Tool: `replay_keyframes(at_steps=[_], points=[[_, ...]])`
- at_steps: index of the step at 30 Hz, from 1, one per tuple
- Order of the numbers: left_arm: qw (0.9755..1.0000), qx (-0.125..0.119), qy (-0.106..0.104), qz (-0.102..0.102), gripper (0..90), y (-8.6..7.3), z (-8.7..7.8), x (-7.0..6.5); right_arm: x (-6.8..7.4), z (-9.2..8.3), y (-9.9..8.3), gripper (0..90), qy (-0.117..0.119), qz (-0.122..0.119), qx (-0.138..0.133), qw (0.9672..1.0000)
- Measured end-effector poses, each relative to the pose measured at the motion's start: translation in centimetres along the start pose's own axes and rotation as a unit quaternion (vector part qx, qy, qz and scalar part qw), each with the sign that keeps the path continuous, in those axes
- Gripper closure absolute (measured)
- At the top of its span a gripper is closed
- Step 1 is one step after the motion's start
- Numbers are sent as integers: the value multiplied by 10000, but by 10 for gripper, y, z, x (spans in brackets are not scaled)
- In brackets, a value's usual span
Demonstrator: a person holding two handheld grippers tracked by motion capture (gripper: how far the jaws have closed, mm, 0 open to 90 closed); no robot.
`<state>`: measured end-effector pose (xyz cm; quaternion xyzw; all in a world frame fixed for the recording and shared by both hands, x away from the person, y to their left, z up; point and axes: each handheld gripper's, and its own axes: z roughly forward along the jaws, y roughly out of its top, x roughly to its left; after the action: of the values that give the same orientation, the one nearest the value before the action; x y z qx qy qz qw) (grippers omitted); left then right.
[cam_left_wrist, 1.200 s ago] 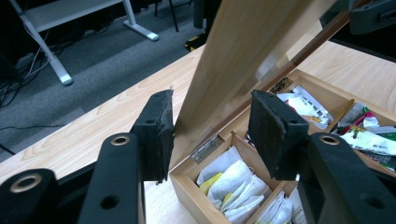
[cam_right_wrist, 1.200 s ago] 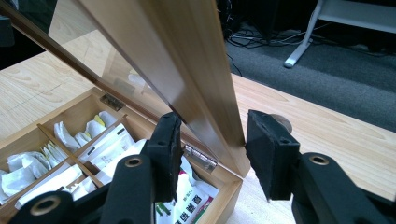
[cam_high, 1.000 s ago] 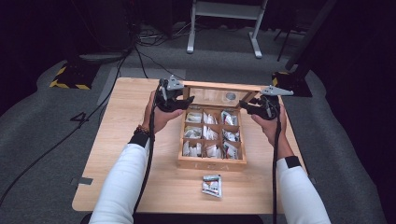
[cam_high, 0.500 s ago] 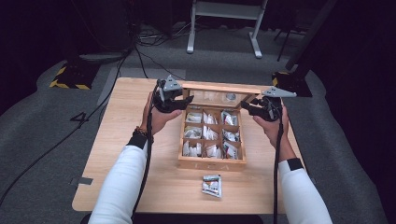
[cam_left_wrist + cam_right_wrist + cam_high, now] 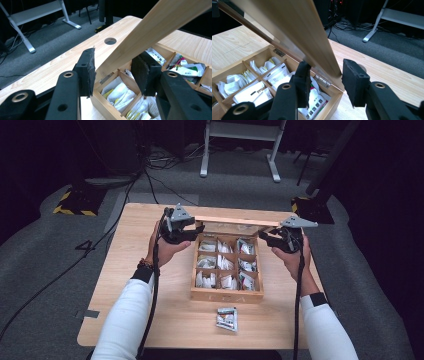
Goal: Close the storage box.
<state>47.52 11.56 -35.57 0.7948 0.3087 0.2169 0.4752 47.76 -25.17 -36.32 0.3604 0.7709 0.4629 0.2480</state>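
1. The box (image 5: 227, 292) sits mid-table (image 5: 125, 285), its lid (image 5: 235, 220) half raised on its hinges.
2. Left tongs (image 5: 196, 229) are closed on the lid's left end.
3. Right tongs (image 5: 263, 236) straddle the right end; whether their pads press it I cannot tell.
4. Judging by the tilt, the lid is partway; a loose packet (image 5: 226, 318) lies near the table's front edge.

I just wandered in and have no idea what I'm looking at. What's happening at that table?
A person holds a gripper in each hand and is handling the hinged lid of a wooden box divided into compartments full of tea bags. The left gripper and the right gripper each straddle one end of the lid, which stands half raised and tilted over the box. The left gripper's fingers have just been closing around it. A few loose tea bag packets lie on the table in front of the box.
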Motion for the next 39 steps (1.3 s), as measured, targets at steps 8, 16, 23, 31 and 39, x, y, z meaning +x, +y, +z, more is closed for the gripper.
replay_keyframes(at_steps=[8,16,23,31,39], points=[[10000,-30,-13,93,553,-2,-5,-5,3,-7,-2,585,64,-35,-63,10000],[9999,-35,-87,128,555,-10,-9,-9,7,-12,-7,578,126,-117,-51,9998],[9998,-8,-110,187,560,-16,-16,-12,11,-18,-10,572,170,-151,-63,9997],[9996,-13,-153,254,558,-22,-21,-18,15,-22,-17,567,209,-203,-63,9996],[9997,-15,-150,180,557,-31,-25,-19,17,-27,-22,565,278,-267,2,9993]])
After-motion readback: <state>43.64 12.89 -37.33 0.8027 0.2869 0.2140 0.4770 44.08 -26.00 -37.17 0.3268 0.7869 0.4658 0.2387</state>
